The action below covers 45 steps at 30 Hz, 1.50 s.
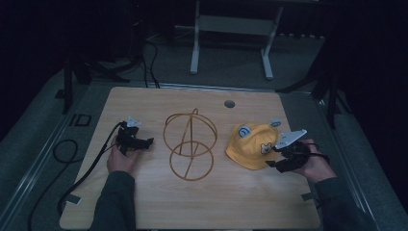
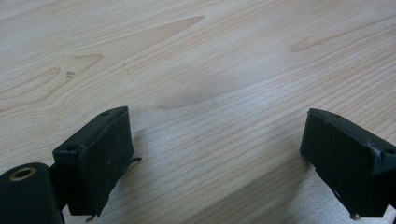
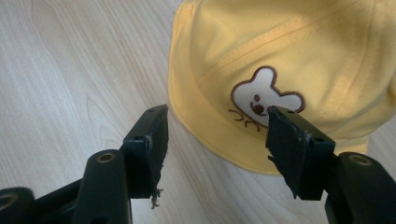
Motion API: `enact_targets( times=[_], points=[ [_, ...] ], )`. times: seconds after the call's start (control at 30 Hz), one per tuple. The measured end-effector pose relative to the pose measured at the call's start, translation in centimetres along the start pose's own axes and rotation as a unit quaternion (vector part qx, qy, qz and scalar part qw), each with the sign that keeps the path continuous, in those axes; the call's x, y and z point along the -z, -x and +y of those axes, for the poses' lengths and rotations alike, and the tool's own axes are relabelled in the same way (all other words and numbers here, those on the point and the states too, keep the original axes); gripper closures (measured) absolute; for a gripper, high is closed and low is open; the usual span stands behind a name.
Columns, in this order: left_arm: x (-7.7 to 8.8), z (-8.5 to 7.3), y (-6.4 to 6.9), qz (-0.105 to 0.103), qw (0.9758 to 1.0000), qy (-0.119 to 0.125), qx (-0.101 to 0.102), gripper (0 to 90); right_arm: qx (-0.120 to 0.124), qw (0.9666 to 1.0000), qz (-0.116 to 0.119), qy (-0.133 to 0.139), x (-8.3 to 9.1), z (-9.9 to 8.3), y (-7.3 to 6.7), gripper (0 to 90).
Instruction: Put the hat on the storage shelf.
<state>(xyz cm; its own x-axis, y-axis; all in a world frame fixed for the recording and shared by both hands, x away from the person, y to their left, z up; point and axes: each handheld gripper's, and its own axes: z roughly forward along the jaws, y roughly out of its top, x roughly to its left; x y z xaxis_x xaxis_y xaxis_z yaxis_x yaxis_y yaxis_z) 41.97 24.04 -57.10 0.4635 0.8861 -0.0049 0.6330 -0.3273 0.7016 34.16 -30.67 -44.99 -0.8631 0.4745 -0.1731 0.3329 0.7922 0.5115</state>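
A yellow child's hat (image 1: pixel 250 144) with a bear patch lies right of centre on the wooden table (image 1: pixel 231 202). A gold wire hat stand (image 1: pixel 188 144) sits at the middle. My right gripper (image 1: pixel 273 158) is open at the hat's right edge. In the right gripper view, the hat (image 3: pixel 280 56) has its brim edge and bear patch (image 3: pixel 261 100) between the jaws of my right gripper (image 3: pixel 218 112), not pinched. My left gripper (image 1: pixel 144 142) rests left of the stand. In its own view my left gripper (image 2: pixel 217 116) is open over bare wood.
A round cable hole (image 1: pixel 229 103) sits near the table's far edge. A black cable (image 1: pixel 72 154) trails off the left side. A white desk frame (image 1: pixel 195 48) stands on the floor beyond the table. Bare wood spans the front of the table.
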Motion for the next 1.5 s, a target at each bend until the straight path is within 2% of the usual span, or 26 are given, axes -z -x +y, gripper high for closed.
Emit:
enact_targets(
  times=[0.47, 1.03, 1.5],
  points=[
    [0.0, 0.0, 0.0, 0.000, 1.0000, 0.000, 0.000, 9.1, 0.016, 0.9998, -0.010, -0.011, 0.8, 2.1, 1.4, 39.8],
    [0.0, 0.0, 0.0, 0.000, 1.0000, 0.000, 0.000, 9.2, 0.025, 0.9989, -0.019, -0.034, 1.2, 3.3, 2.9, 38.7],
    [0.0, 0.0, 0.0, 0.000, 1.0000, 0.000, 0.000, 9.1, 0.030, 0.9979, -0.021, -0.053, 1.4, 4.8, 4.2, 33.8]
  ],
)
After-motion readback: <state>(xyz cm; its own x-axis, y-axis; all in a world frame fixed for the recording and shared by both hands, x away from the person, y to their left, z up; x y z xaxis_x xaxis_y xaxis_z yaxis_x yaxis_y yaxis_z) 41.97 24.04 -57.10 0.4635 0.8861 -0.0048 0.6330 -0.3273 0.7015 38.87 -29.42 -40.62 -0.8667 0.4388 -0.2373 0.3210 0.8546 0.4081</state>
